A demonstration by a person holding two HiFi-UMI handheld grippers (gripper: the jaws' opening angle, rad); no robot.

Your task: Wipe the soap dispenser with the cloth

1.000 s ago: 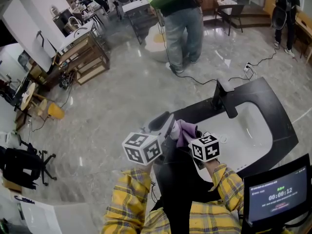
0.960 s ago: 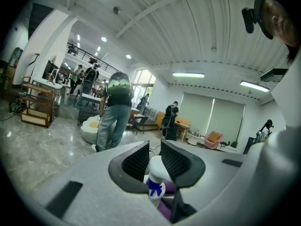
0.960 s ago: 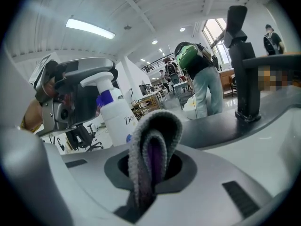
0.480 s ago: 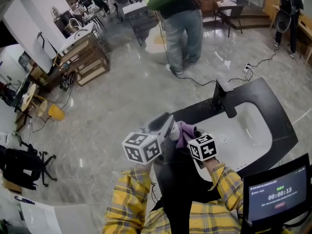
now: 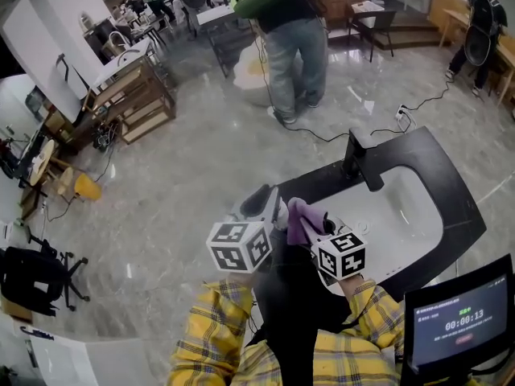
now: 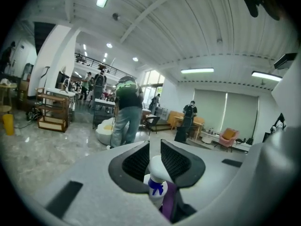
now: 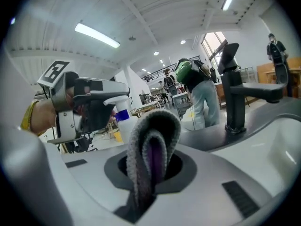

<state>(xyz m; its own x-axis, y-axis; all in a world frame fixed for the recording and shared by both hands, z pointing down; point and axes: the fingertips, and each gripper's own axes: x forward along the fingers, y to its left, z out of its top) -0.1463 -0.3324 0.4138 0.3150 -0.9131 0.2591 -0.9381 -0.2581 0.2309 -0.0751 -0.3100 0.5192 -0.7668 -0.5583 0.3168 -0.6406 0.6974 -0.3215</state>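
by sink (image 5: 410, 215): white dispenser (image 6: 156, 186) w/ blue collar, purple cloth (image 7: 153, 160) beside.

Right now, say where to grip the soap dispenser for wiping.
On the soap dispenser, probably the pump head above the collar, from the left, as the left gripper has it: the narrow top fits the fingers, leaving the body bare for the cloth.

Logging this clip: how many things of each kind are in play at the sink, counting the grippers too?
grippers: 2, left gripper and right gripper
soap dispenser: 1
cloth: 1
faucet: 1
sink: 1
Total: 6
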